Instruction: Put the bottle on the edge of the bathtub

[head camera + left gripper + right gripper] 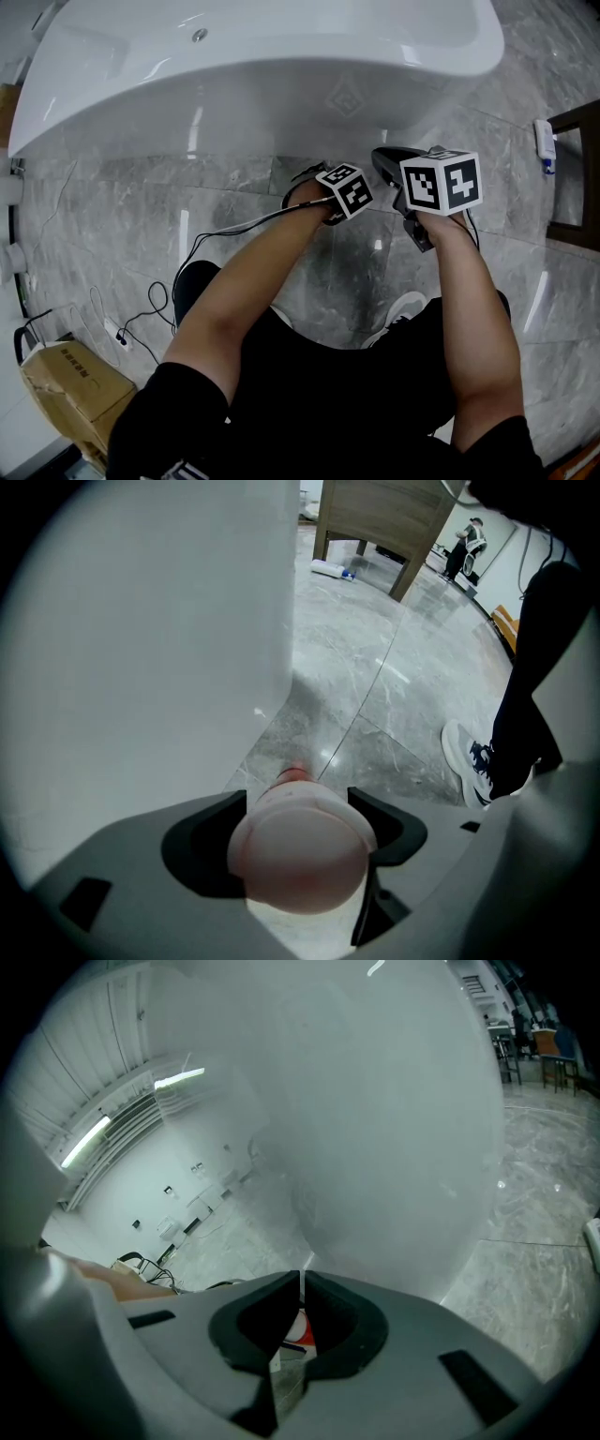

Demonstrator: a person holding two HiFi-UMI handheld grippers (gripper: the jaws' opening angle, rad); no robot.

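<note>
With the left tool [321,189] pointing straight down, its jaws stand wide on either side of the pink bottle [296,853]. I cannot confirm that the pads press on it, so I read this as not yet gripped. The bottle stands upright on the grey stone floor [394,714], just beside the outer wall of the white bathtub [141,630] and well below its rim [450,42]. The right tool [300,1290] is angled toward the tub wall with its jaws closed together on nothing. Judged step: the pick, with the placing not yet begun. To do it well, lower the jaws past the rounded cap onto the straighter body, since the cap looks smooth and likely to slip. Keep the bottle centred between the pads and close squarely, so that neither pad tips it against the tub. Lift straight up until clear of the curving wall before moving in over the rim. Choose a flat stretch of edge and set the base fully down before opening. Risk: the glossy rim may let the bottle slide inward.
</note>
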